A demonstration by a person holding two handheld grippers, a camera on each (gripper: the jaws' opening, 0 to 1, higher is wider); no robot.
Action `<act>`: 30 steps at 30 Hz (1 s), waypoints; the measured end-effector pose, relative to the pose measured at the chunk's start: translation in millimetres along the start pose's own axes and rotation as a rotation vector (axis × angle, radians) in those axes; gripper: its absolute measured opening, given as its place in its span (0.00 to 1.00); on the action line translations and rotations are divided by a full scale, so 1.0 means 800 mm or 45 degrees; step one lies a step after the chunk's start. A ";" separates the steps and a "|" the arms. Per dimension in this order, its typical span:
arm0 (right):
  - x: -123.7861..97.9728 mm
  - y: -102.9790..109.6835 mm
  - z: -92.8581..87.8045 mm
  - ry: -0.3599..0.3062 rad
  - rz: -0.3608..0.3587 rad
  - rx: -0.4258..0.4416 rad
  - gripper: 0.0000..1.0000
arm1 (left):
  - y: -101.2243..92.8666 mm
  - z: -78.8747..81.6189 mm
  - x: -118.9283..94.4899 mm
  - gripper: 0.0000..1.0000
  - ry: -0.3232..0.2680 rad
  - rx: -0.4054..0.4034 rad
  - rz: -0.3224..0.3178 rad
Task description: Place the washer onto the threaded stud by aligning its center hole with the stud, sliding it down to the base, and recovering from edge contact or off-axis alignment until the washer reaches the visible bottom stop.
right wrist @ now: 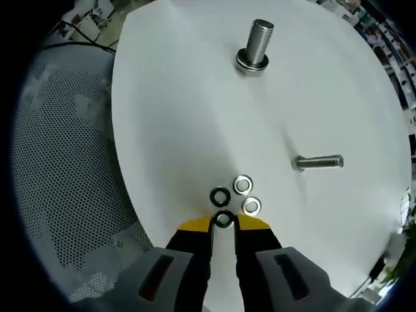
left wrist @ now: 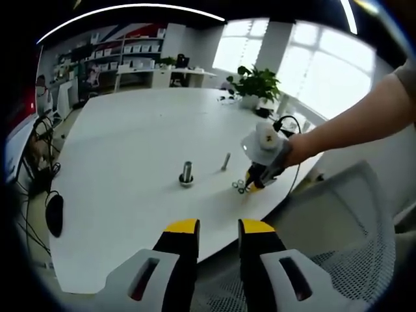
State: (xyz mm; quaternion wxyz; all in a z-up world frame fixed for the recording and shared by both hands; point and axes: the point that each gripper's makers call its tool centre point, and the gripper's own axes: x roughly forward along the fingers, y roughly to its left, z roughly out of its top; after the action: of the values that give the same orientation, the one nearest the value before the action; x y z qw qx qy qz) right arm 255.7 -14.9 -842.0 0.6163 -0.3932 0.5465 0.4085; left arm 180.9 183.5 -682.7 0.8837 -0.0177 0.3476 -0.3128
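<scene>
Right hand-held gripper (right wrist: pixel 223 224) parted around a dark washer (right wrist: pixel 224 220) on the table (right wrist: pixel 182 130), ready to pinch. Well short of the upright stud (right wrist: pixel 255 44). Left hand-held gripper (left wrist: pixel 218 229) released, holding nothing.

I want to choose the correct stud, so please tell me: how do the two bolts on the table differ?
The large bolt is thick and short; the small bolt is thin. In the right gripper view, the large bolt has a washer ring around its base; the small bolt shows none. Both are grey threaded metal, standing upright on the white table, apart from each other and from the loose washers.
</scene>
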 end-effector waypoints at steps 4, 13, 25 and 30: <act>0.000 0.000 -0.001 -0.018 -0.022 0.033 0.13 | 0.001 0.000 0.000 0.21 -0.003 -0.004 0.003; -0.001 -0.001 -0.007 -0.077 -0.012 0.168 0.13 | 0.001 -0.001 -0.001 0.21 -0.001 -0.006 0.002; -0.034 -0.027 0.009 -0.171 -0.056 0.225 0.13 | 0.002 0.001 -0.001 0.21 -0.008 -0.005 0.001; -0.054 -0.056 0.030 -0.231 -0.099 0.232 0.13 | 0.001 0.000 -0.001 0.21 -0.004 -0.005 -0.006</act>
State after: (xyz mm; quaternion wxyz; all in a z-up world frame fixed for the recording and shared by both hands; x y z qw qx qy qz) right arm 302.6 -11.8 -794.8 0.7118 -0.3179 0.5078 0.3666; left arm 181.1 184.4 -682.3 0.8836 -0.0206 0.3467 -0.3140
